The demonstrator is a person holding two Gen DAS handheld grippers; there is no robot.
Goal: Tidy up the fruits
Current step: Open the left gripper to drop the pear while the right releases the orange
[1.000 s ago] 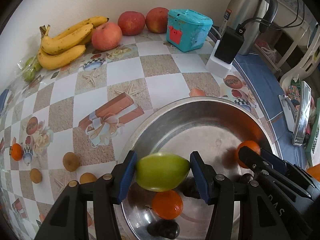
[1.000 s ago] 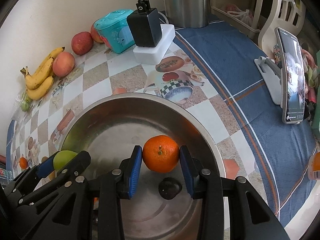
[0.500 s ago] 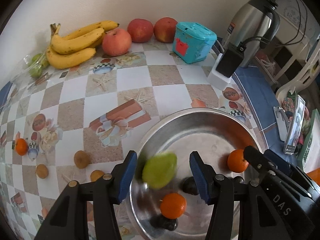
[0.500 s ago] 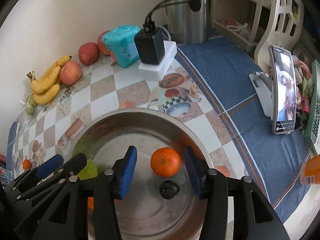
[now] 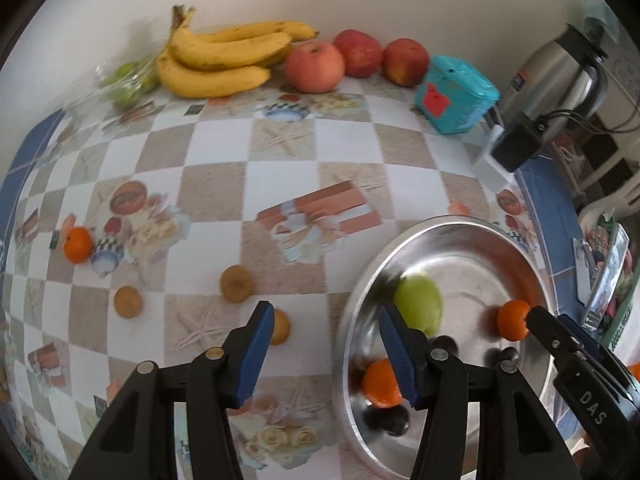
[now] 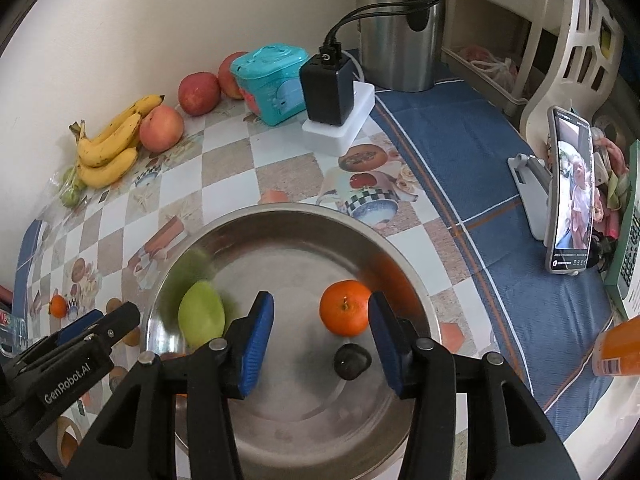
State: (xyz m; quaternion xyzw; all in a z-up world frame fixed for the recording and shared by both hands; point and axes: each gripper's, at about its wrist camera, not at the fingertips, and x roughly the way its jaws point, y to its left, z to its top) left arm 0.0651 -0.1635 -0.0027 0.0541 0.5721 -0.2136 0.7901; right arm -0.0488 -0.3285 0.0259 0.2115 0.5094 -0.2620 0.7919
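we read two markings, both on the tools. in the right wrist view, white letters spell "genrobot.ai" along the black arm of the left gripper (image 6: 86, 322). in the left wrist view, the letters "das" stand on the black arm of the right gripper (image 5: 560, 322). the label on the steel kettle (image 5: 560, 68) and the screen of the phone (image 6: 570, 196) are too blurred or small for us to read.
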